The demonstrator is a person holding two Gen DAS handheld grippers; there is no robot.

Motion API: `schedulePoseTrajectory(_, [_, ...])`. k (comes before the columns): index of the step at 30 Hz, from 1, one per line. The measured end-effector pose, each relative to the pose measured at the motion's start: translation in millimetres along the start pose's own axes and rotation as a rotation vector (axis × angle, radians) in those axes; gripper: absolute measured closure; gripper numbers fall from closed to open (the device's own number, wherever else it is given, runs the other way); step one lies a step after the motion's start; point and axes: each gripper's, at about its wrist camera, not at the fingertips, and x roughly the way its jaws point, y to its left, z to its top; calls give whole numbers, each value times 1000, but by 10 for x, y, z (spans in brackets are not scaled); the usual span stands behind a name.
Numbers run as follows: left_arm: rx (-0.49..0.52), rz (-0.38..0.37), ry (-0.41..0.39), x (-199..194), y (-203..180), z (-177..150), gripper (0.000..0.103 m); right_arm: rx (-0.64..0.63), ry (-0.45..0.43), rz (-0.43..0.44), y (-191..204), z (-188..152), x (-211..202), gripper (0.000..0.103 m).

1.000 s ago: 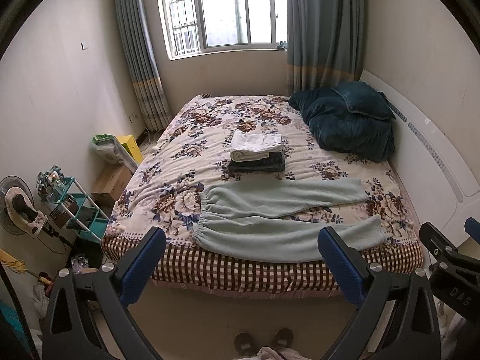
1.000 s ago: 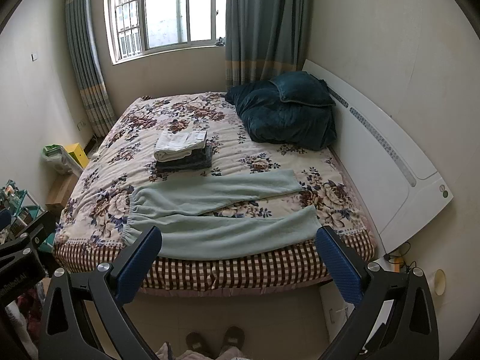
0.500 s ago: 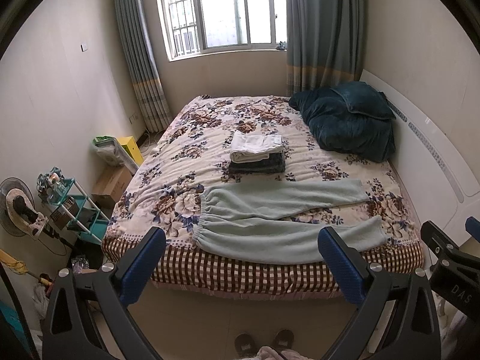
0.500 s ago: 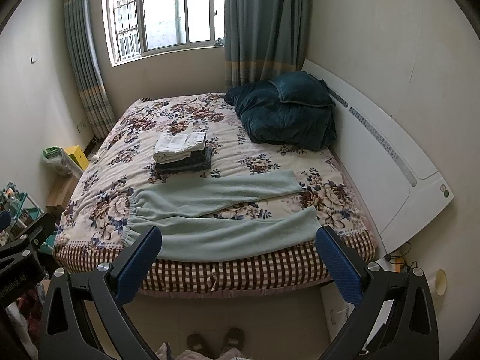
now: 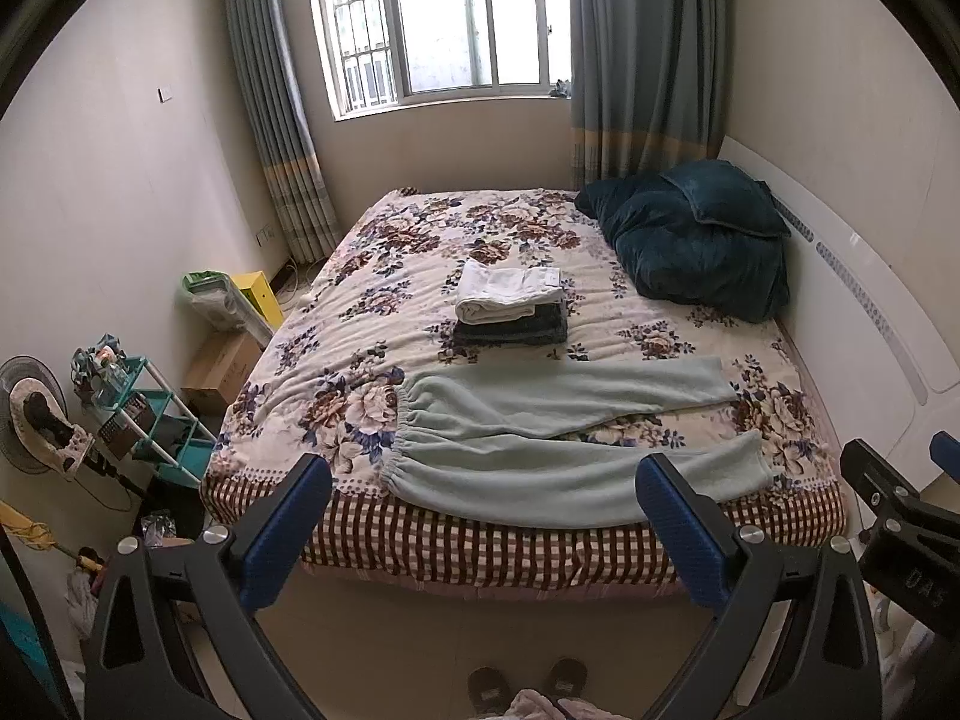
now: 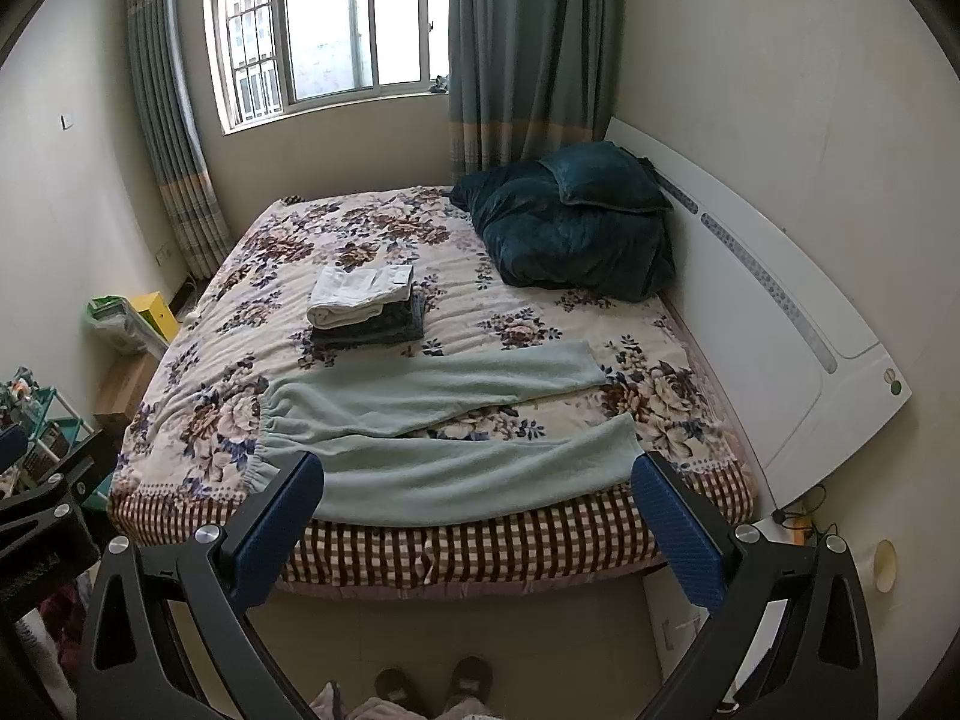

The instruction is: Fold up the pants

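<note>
Pale green pants [image 5: 540, 450] [image 6: 432, 438] lie flat along the near edge of the floral bed [image 5: 372, 276] [image 6: 252, 312], waistband at the left, the two legs spread apart toward the right. My left gripper [image 5: 483, 528] hangs open over the floor, short of the bed's edge, holding nothing. Equally far back from the bed, my right gripper [image 6: 477, 525] is open and empty. Its black frame [image 5: 900, 534] shows at the right edge of the left wrist view.
A stack of folded clothes [image 5: 510, 309] [image 6: 366, 306] sits mid-bed behind the pants. A dark teal quilt and pillow [image 5: 690, 240] [image 6: 576, 228] lie by the white headboard [image 6: 780, 324]. A teal shelf [image 5: 144, 420], fan, and boxes crowd the left floor. Slippered feet [image 6: 432, 684] stand below.
Both views have shifted very slightly closer to the bed; the pants and both grippers look unchanged.
</note>
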Motion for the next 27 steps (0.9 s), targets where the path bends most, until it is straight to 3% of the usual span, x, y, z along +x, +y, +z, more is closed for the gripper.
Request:
schedulePoseTrajectory(11, [-40,35,13,268,-108,37,0,20,15,13,-77,-33,251,0])
schedulePoseTrajectory(19, [-72,130,50,977,-306,91,0,29,-2,-5,-130,77,981,0])
schedulePoseTrajectory(27, [-55,181,146,1978,-364,259,0,9,80,-37,-78,377,2091,0])
